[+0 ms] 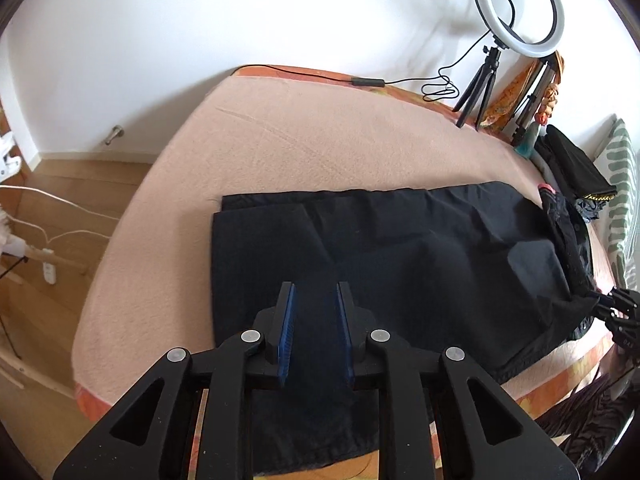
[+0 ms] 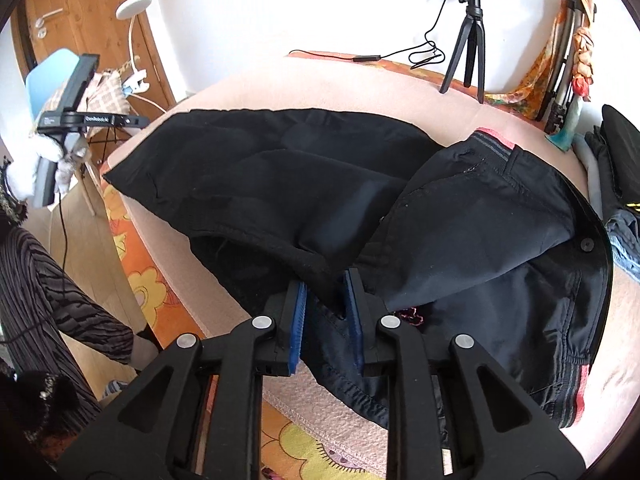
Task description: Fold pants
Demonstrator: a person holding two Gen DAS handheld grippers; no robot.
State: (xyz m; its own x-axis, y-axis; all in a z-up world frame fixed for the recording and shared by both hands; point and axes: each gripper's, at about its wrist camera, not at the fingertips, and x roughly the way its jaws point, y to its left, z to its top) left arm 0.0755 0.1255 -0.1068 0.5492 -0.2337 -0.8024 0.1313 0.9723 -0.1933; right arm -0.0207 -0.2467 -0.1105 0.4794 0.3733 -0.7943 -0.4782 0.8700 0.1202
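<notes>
Pants [image 2: 460, 216] pinched in right claw [image 2: 326, 292], beneath left claw [image 1: 312, 300]

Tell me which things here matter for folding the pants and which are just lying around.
In the job:
- black pants, spread on the bed
- left tool, over the leg end
- right tool, fabric between its fingers at the waist end

Lying about:
- ring light on its tripod
- its cable
- pile of dark clothes at the bed's far side
</notes>
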